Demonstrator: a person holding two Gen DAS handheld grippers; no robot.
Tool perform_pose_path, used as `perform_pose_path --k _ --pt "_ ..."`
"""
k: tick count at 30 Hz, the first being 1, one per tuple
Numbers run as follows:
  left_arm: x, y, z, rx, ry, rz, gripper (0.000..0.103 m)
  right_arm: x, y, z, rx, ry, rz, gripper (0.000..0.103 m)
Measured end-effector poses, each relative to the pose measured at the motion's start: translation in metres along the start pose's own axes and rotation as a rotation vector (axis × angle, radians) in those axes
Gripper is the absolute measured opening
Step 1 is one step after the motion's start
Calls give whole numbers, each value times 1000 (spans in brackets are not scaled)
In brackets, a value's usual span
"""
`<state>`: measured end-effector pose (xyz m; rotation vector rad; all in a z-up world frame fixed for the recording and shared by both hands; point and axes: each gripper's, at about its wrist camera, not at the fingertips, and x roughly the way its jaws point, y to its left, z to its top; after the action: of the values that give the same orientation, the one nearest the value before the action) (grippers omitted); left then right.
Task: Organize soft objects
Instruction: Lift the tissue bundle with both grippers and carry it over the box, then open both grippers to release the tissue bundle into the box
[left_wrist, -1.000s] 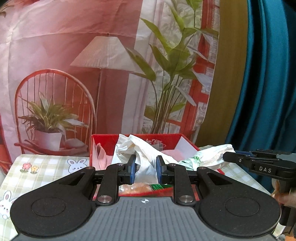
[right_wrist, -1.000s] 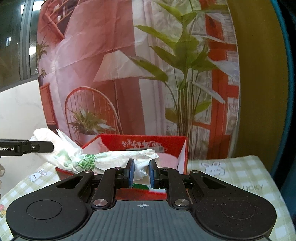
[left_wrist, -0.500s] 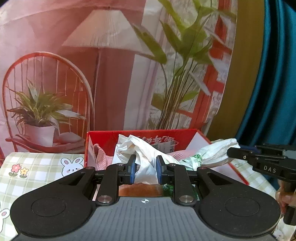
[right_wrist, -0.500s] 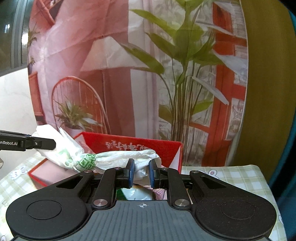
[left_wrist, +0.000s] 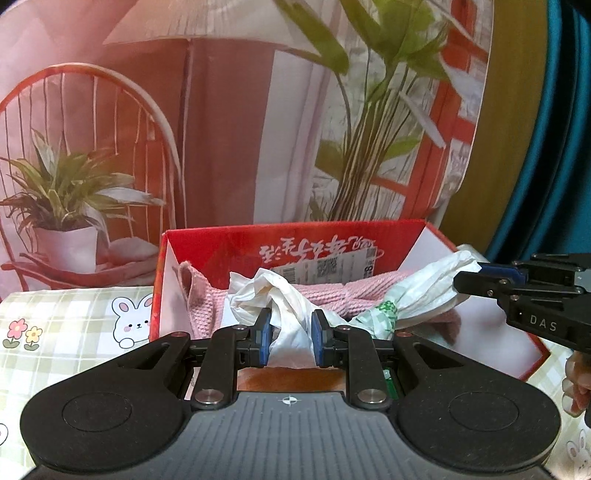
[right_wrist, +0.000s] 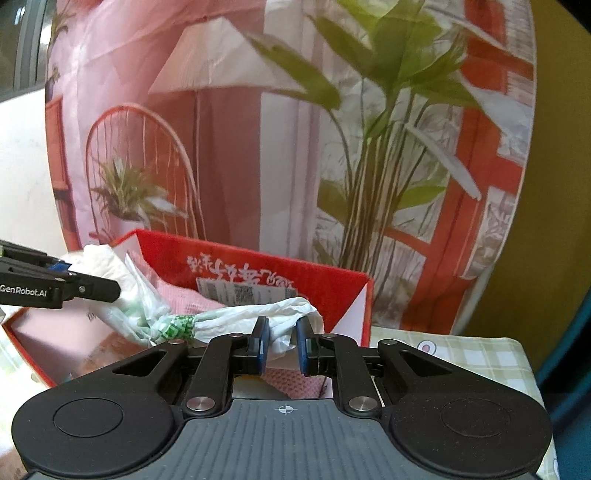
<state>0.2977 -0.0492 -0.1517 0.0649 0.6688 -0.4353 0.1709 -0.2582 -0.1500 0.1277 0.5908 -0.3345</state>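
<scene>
Over the red cardboard box (left_wrist: 236, 243), both grippers pinch a crinkled, twisted plastic bag (left_wrist: 291, 325).

bag (left_wrist: 288, 325): thin crinkled plastic | towel (left_wrist: 321, 295): pink knitted cloth | box (left_wrist: 221, 243): glossy red cardboard

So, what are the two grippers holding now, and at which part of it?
Both hold one white plastic bag over the red box. The left gripper pinches one crumpled end, the right gripper the other; its green-printed middle hangs between.

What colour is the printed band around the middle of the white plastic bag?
Green and white, on the plastic bag; clearest in the right wrist view.
</scene>
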Motion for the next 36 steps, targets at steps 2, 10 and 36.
perform_pose_path --k 2,10,36 --pt "2 1 0 -1 5 1 23 5 2 -2 -11 14 -5 14" --pt "4 3 0 1 18 15 25 15 4 -7 -18 48 -9 15" --pt "-105 -23 -9 31 -85 109 103 -67 8 -16 83 -63 -20 102"
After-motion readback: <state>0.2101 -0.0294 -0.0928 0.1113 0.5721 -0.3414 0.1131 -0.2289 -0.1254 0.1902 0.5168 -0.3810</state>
